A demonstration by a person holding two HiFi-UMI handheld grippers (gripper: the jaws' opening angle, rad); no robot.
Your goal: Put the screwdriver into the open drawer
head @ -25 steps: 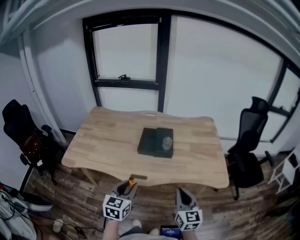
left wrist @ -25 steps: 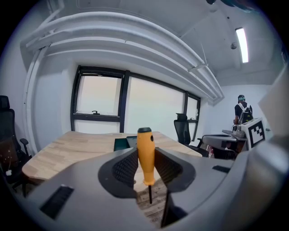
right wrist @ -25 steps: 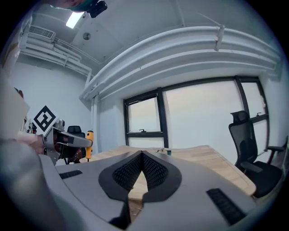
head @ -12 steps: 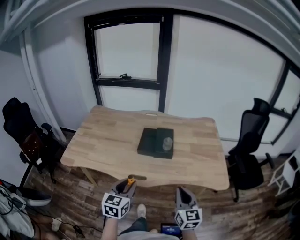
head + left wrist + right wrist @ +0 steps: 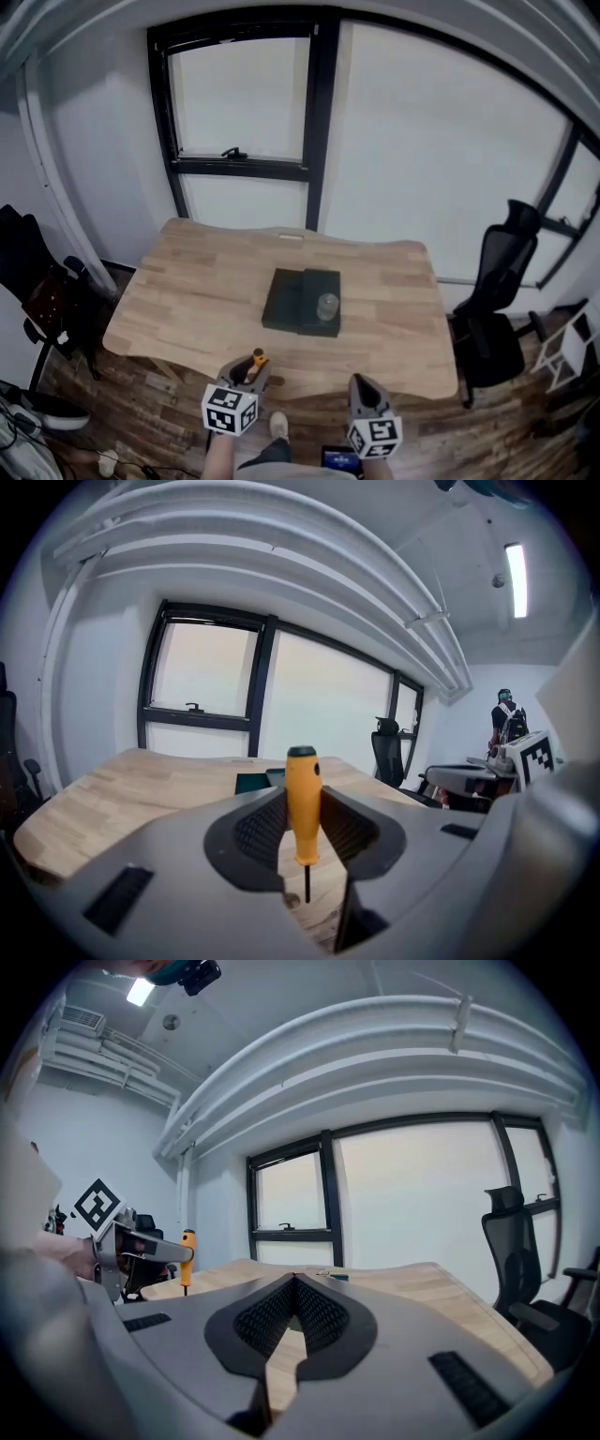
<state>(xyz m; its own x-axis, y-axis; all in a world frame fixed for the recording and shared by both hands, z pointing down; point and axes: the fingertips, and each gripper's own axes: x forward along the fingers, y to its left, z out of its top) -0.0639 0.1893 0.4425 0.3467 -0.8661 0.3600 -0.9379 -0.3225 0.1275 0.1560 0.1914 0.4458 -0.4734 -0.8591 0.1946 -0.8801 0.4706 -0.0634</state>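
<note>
My left gripper (image 5: 250, 367) is shut on an orange-handled screwdriver (image 5: 303, 802), held upright with its black cap up and thin shaft down; its orange handle (image 5: 257, 357) shows just short of the table's near edge. The screwdriver (image 5: 187, 1259) also appears at the left of the right gripper view. My right gripper (image 5: 364, 389) is shut with nothing between its pads (image 5: 309, 1318), below the table's near edge. A dark green drawer box (image 5: 301, 301) lies at the middle of the wooden table (image 5: 187, 300), with a pale round object (image 5: 326, 305) at its right part. Whether its drawer is open is unclear.
Black office chairs stand at the right (image 5: 497, 300) and the left (image 5: 37, 291) of the table. A black-framed window (image 5: 244, 122) fills the wall behind. A white rack (image 5: 577, 342) is at the far right. Dark wooden flooring (image 5: 141, 422) lies under me.
The view has shifted so the table sits lower and nearer. Both grippers keep their pose, the left still shut on the screwdriver.
</note>
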